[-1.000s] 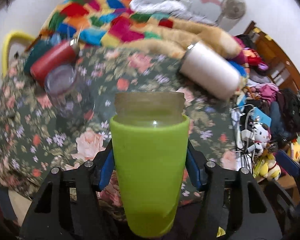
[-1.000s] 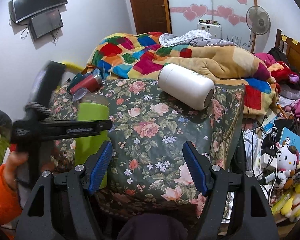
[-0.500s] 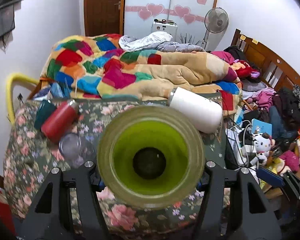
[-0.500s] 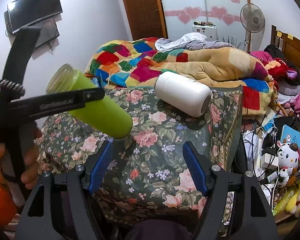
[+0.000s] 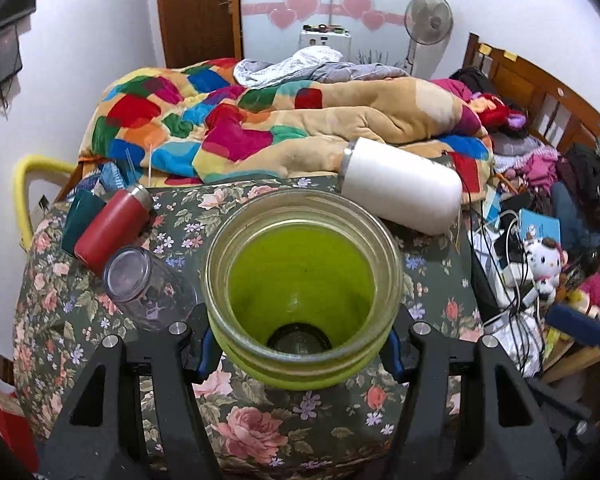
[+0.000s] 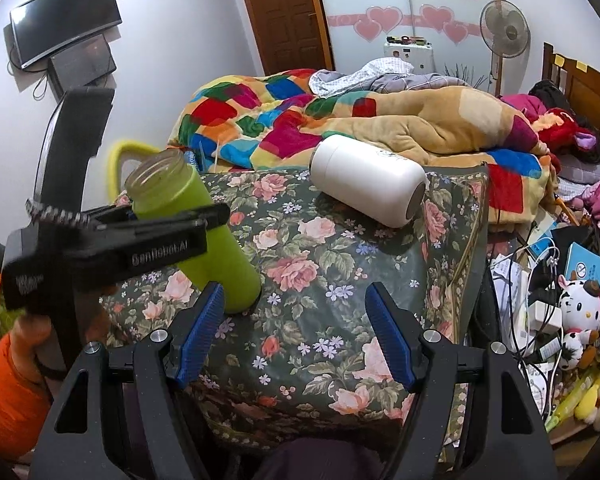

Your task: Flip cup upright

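Observation:
My left gripper (image 5: 302, 354) is shut on a green-sleeved glass cup (image 5: 302, 292). In the left wrist view I look straight into its open mouth. In the right wrist view the cup (image 6: 204, 240) is tilted, mouth up and to the left, its base touching or just above the floral cloth (image 6: 340, 280), with the left gripper (image 6: 180, 232) clamped around its middle. My right gripper (image 6: 296, 336) is open and empty, low over the cloth's near edge, to the right of the cup.
A white flask (image 6: 366, 192) lies on its side at the cloth's far right. A red flask (image 5: 114, 228), a teal cup (image 5: 78, 220) and a clear jar (image 5: 140, 284) lie at the left. Bedding is heaped behind. Clutter and toys (image 6: 580, 312) sit on the right.
The left gripper has turned the green cup from mouth down, through sideways, to mouth up and tilted, and lowered its base toward the cloth. The right gripper has stayed open and nearly still.

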A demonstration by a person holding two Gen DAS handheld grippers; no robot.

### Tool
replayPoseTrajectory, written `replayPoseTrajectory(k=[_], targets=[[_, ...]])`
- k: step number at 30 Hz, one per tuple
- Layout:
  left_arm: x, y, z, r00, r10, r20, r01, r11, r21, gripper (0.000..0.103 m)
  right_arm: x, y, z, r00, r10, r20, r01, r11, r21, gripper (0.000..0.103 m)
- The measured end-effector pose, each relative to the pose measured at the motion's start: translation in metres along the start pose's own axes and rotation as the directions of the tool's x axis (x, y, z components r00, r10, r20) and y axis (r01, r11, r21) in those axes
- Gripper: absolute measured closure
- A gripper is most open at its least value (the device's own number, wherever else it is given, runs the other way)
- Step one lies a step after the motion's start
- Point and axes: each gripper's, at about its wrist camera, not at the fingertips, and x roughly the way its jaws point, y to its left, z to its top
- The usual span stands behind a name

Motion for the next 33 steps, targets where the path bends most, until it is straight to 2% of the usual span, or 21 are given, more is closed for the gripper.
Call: replayPoseTrajectory(k=[6, 9, 13, 17, 21, 25, 28, 33], targets=[[-0.006, -0.001, -0.001, 1.0, 0.0, -0.011, 0.001, 0.999, 0.037, 0.039, -0.008, 0.001, -0.001, 1.0, -0.006, 0.013, 0.006, 1.0, 0.005, 0.033], [-0.018, 0.002, -0.001, 0.999, -0.028, -0.016, 0.029, 0.999, 0.039, 0.038, -0.017, 0.004, -0.001, 1.0, -0.009, 0.026, 0.009, 1.0, 0.005, 0.033], [-0.057, 0.004, -0.003, 0.998, -0.049, 0.04, 0.046, 0.997, 0.066, 0.037, -0.035, 0.01, 0.003, 0.998, -0.013, 0.065, 0.013, 1.0, -0.006, 0.033], [-0.117, 0.012, -0.006, 0.985, -0.069, 0.159, 0.058, 0.996, 0.071, 0.036, -0.068, 0.025, 0.009, 0.989, -0.01, 0.148, 0.014, 1.0, -0.023, 0.033], [-0.183, 0.025, -0.011, 0.947, -0.069, 0.314, 0.057, 0.997, 0.046, 0.024, -0.105, 0.044, 0.014, 0.967, -0.016, 0.256, 0.029, 0.998, -0.048, 0.033], [-0.247, 0.038, -0.022, 0.882, -0.06, 0.468, 0.057, 0.998, 0.02, 0.019, -0.151, 0.066, 0.014, 0.921, -0.014, 0.39, 0.045, 0.997, -0.07, 0.033], [-0.282, 0.044, -0.032, 0.837, -0.055, 0.544, 0.063, 0.998, 0.003, 0.018, -0.179, 0.081, 0.012, 0.882, 0.0, 0.471, 0.043, 0.996, -0.08, 0.033], [-0.312, 0.044, -0.052, 0.786, -0.013, 0.619, 0.027, 1.0, -0.014, 0.013, -0.21, 0.105, 0.002, 0.819, 0.004, 0.574, 0.054, 0.995, -0.084, 0.029]])
